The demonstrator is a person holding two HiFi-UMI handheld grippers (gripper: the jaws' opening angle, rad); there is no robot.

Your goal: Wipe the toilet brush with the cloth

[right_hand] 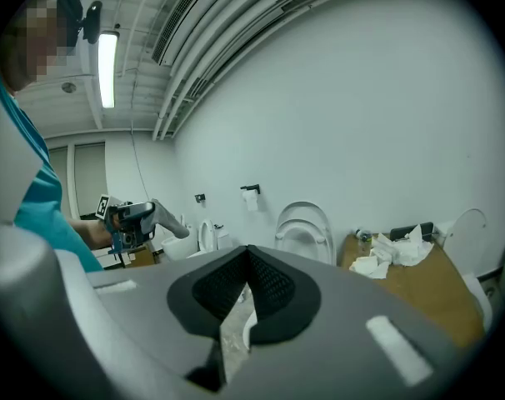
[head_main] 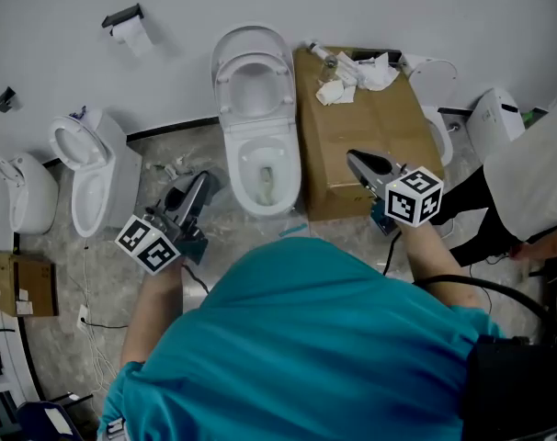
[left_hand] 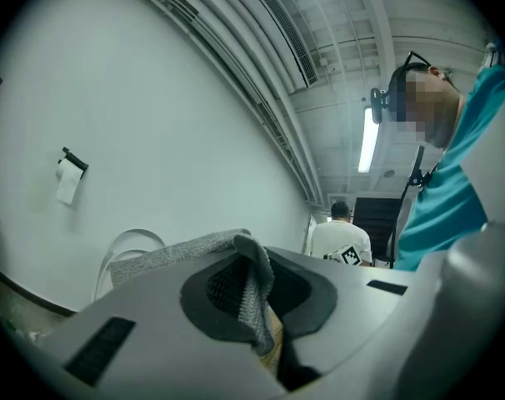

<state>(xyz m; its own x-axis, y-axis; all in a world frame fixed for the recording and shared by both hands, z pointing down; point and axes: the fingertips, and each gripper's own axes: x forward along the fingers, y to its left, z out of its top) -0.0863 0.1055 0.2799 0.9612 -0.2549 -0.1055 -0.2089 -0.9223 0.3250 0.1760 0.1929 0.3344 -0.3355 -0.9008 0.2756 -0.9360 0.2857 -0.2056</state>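
The grey cloth is pinched between the jaws of the left hand-held gripper, with one end draped over a jaw. That gripper is held just left of the open toilet. The right hand-held gripper is held right of the toilet, above a cardboard box. Its jaws are pressed together, with nothing between them.

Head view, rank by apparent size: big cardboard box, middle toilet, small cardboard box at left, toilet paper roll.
1. big cardboard box
2. middle toilet, only slightly smaller
3. small cardboard box
4. toilet paper roll
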